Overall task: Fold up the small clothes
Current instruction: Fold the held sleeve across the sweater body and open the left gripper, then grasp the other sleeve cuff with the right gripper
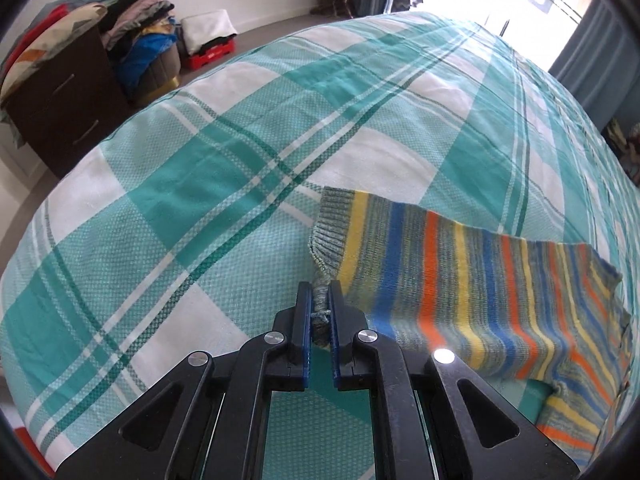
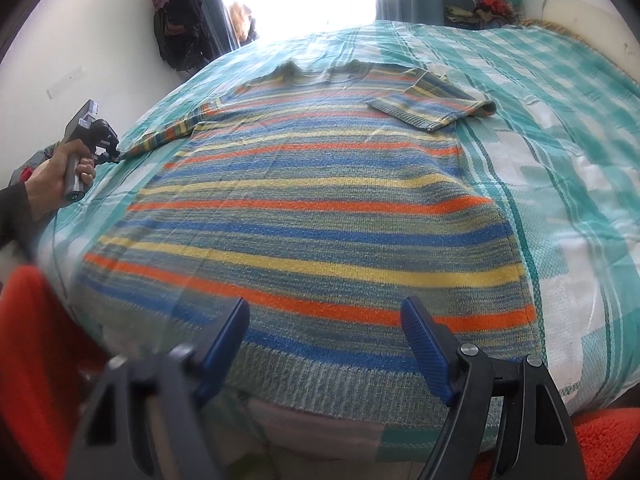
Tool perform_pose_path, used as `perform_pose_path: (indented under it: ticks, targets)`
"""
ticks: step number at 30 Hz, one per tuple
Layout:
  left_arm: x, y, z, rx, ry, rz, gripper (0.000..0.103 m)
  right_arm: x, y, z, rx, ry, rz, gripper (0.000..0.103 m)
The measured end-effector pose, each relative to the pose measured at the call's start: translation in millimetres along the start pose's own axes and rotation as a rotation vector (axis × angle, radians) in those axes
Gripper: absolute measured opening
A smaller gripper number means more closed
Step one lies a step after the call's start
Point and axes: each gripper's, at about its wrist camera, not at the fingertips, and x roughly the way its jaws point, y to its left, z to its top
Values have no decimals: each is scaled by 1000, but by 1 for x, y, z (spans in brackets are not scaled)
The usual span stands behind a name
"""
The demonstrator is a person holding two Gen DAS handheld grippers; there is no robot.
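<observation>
Green checked bed (image 2: 560, 184), one stripy sweater (image 2: 312, 216) lying flat on it.

On the left, my left jaws (image 1: 320, 312) are clamped tight on the cuff of the left sleeve (image 1: 460, 280), so I think I can fold it in. The right sleeve (image 2: 432, 106) already lies folded over the chest. My right jaws (image 2: 324, 344) hang wide open over the bottom hem, holding nothing.
</observation>
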Motion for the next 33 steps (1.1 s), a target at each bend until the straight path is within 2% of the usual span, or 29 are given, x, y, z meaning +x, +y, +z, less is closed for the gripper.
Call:
perform_pose_path:
  ticks: [5,8,10,11,12,13,16,18,20,23,24,25,27,30,33]
  targets:
    - [9,-3,-7,33,1,32,6,1,-3,0,14,6,-4,78]
    - [12,-1,-9,42,7,54,16,2,-4,0,14,10,-5,78]
    - [6,5,-12,54,-2,79,34,2,-4,0,12,9,-9,78]
    - [1,7,-15,67,-12,104,57,2,-4,0,12,11,-9,78]
    - [-6,10,-20,85,-27,120,71,2,-4,0,14,12,-10,78]
    - [-15,15,-26,104,-46,112,73,1,-5,0,18,13,-12,77]
    - [-43,30,-54,158,-56,8,73,-13,-13,4,56,0,-17,78]
    - [-61,39,-74,187,-74,-42,77,-33,-20,16,59,-17,-4,78]
    - [-74,44,-93,221,-117,-61,86,-51,-23,38,-11,-18,-19,78]
    - [-69,40,-116,303,-162,-36,94,-69,-30,83,-184,-66,-131,79]
    - [-60,38,-125,334,-163,-11,94,-69,-34,99,-235,-89,-179,84]
    - [-49,38,-133,357,-157,17,94,-62,-39,115,-281,-104,-227,87]
    - [-40,44,-139,317,-166,8,100,-32,-46,143,-357,-73,-269,88]
    - [-36,50,-130,271,-125,-20,103,37,-50,173,-423,35,-231,88]
    - [-37,53,-131,263,-129,-39,102,103,-43,186,-488,80,-214,88]
